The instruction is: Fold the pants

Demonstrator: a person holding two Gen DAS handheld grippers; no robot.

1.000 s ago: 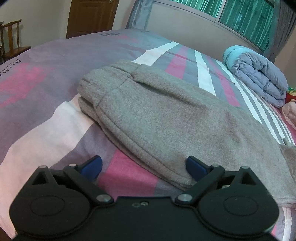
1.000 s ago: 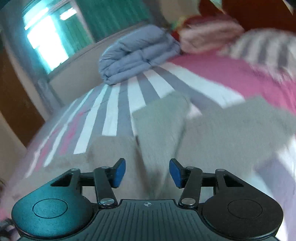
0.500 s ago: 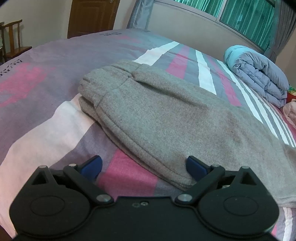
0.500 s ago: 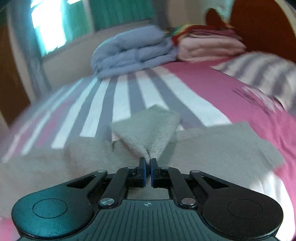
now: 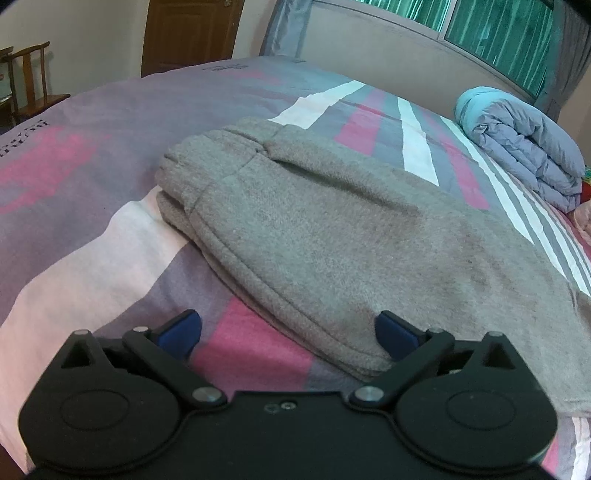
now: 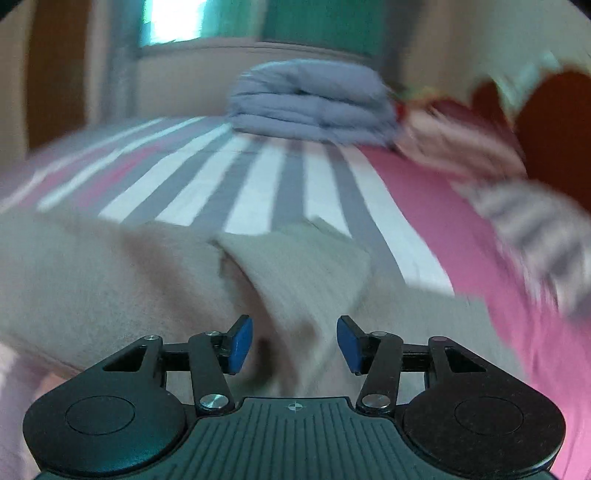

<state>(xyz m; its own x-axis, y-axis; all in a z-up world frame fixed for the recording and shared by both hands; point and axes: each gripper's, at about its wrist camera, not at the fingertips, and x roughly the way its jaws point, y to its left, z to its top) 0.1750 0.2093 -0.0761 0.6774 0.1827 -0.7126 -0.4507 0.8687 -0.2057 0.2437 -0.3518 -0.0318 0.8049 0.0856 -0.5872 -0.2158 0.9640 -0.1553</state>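
Grey pants point(image 5: 332, 236) lie lengthwise on the striped bed sheet point(image 5: 74, 258), waistband at the far left. My left gripper point(image 5: 288, 332) sits low at their near hem edge, its jaws opening wide. That edge lies between the blue pads, which do not press it. In the blurred right wrist view a raised fold of the grey pants point(image 6: 295, 266) stands between the pads of my right gripper point(image 6: 294, 345). Its jaws are opening, with gaps on both sides of the fold.
A folded blue-grey quilt point(image 5: 524, 155) point(image 6: 314, 107) rests at the far side of the bed. Pink folded blankets point(image 6: 454, 136) lie beside it near a dark wooden headboard point(image 6: 554, 122). A wooden chair point(image 5: 29, 85) and a door point(image 5: 188, 33) stand beyond the bed.
The right gripper, pinched shut on the pants' fold half a second ago, has parted its jaws, and its view has rolled. The left view is much the same.
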